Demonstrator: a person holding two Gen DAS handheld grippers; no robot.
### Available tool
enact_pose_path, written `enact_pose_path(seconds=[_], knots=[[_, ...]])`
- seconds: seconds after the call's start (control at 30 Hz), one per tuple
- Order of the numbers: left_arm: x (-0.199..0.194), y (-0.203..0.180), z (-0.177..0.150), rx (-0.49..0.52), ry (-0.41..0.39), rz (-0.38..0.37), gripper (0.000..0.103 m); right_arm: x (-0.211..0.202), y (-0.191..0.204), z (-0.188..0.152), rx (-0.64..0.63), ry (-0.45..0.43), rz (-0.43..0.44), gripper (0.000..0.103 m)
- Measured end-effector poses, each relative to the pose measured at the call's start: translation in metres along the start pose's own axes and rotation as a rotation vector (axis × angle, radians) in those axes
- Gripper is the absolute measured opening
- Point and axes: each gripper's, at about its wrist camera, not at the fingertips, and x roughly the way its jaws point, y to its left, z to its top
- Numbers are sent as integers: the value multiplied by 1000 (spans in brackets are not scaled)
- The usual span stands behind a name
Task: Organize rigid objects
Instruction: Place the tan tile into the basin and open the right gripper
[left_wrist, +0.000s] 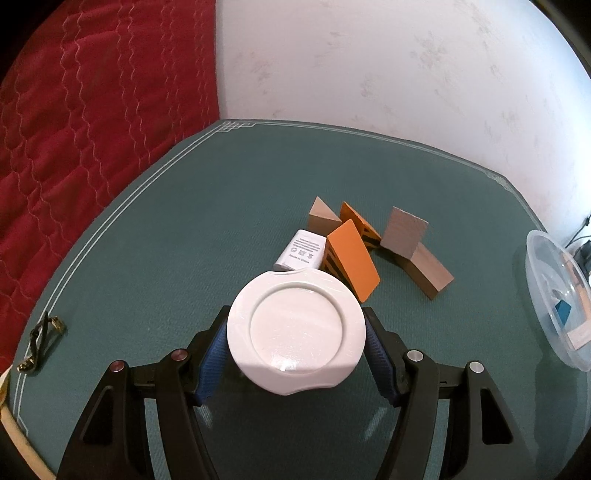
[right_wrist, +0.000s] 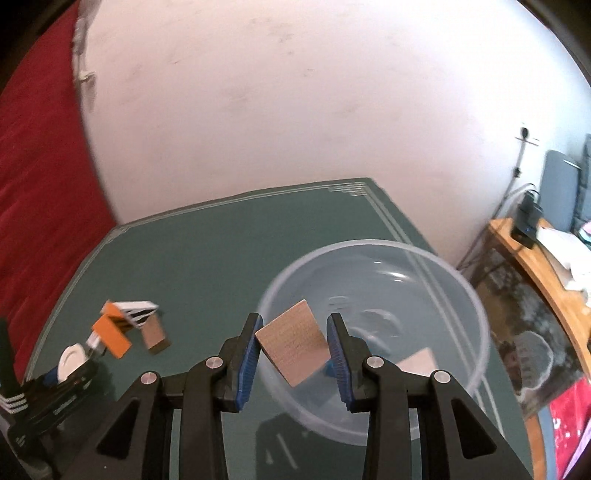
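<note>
Wooden block pinched over the clear bowl, white disc clamped beside the pile

Nearest, the right gripper (right_wrist: 293, 349) pinches a wooden block (right_wrist: 293, 347) tilted above the near rim of the clear bowl (right_wrist: 476, 295) (a few pieces already lie inside); carry it past the rim toward twelve o'clock, level it, then let go low. The left gripper (left_wrist: 297, 341) clamps a white disc (left_wrist: 295, 328), with the block pile (left_wrist: 369, 240) at twelve o'clock on the green table (left_wrist: 184, 221).

two close wrist views angled down, sharing the green table (left_wrist: 184, 221)
</note>
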Motion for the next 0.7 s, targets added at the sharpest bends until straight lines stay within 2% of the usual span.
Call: enact_pose_path(seconds=[0.1, 0.13, 0.17, 0.2, 0.5, 0.7], knots=[[-2, -3, 0, 13, -6, 5, 67, 3, -16, -1, 50, -16, -46, 41], [-3, -3, 1, 15, -7, 6, 67, 4, -22, -2, 63, -21, -58, 46], [-4, -5, 1, 21, -12, 7, 67, 6, -27, -2, 74, -22, -70, 56], [-6, -6, 2, 24, -15, 9, 67, 7, -33, -3, 88, -28, -88, 60], [-20, -25, 7, 76, -42, 7, 67, 4, -63, -12, 152, -25, -100, 66], [-34, -49, 13, 126, -63, -29, 67, -9, -74, -19, 177, -28, -111, 70]])
